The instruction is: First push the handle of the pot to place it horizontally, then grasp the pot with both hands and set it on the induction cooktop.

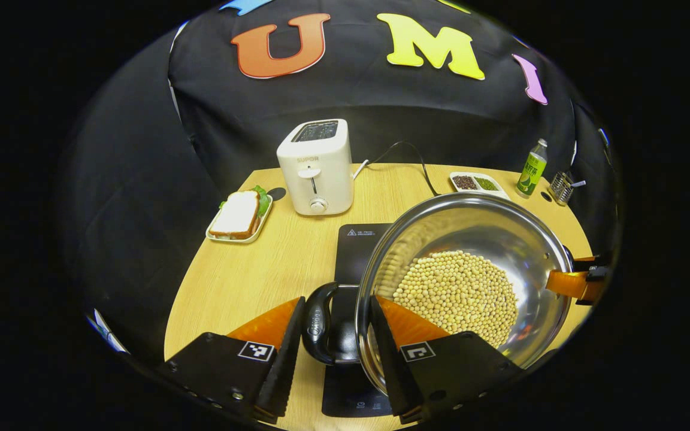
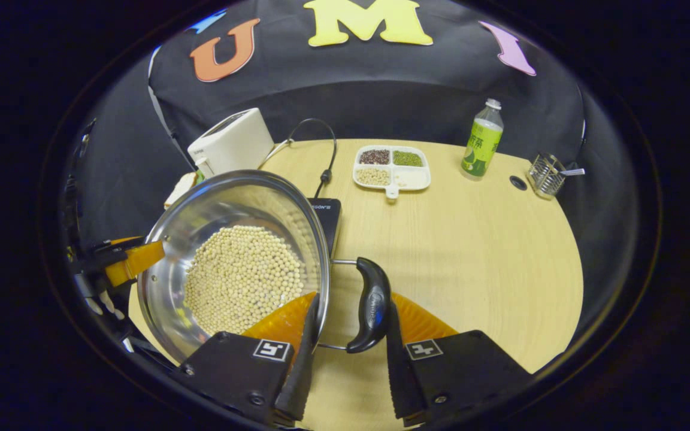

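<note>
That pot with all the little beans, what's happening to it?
A person holds the pot with two tongs, one on each side handle. The left tongs grip one black handle and the right tongs grip the other handle. The pot is over the black cooktop, seemingly about to be set down.

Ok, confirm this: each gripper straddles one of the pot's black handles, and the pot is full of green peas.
Not peas. The left gripper view shows the pot holding pale yellow beans. The rest stands: the left gripper and the right gripper each straddle a black handle.
</note>
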Available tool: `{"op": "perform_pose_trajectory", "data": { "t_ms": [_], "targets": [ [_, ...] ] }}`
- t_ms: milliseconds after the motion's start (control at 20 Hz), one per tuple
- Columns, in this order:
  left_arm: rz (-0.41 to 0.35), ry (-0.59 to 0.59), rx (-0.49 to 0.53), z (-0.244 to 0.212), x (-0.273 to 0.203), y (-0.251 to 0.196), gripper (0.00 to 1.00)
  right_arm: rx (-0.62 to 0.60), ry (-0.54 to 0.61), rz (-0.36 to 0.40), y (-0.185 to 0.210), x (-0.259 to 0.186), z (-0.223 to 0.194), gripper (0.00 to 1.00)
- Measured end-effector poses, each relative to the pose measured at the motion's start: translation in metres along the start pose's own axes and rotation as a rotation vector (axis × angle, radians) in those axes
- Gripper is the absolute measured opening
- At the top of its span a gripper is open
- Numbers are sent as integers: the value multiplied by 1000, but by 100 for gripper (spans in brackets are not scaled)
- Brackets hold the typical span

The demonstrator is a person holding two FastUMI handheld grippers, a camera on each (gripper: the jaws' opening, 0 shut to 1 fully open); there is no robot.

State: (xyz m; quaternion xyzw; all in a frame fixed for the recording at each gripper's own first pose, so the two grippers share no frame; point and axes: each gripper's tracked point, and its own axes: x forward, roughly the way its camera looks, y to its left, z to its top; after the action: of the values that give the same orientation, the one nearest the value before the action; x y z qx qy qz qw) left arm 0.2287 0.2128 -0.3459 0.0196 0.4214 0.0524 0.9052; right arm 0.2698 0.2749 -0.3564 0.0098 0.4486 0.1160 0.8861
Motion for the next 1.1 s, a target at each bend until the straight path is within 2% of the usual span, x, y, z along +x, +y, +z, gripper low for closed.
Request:
{"op": "perform_pose_trajectory", "data": {
  "t_ms": [300,700,1100],
  "targets": [
    [-5,15,13,-1,10,10,61,18,12,-1,10,7,2,54],
    [-9,-21,4,-1,12,9,62,36,-11,6,9,9,3,54],
    [9,-64,26,-2,12,8,62,49,-59,-9,7,11,4,59]
  ]
}}
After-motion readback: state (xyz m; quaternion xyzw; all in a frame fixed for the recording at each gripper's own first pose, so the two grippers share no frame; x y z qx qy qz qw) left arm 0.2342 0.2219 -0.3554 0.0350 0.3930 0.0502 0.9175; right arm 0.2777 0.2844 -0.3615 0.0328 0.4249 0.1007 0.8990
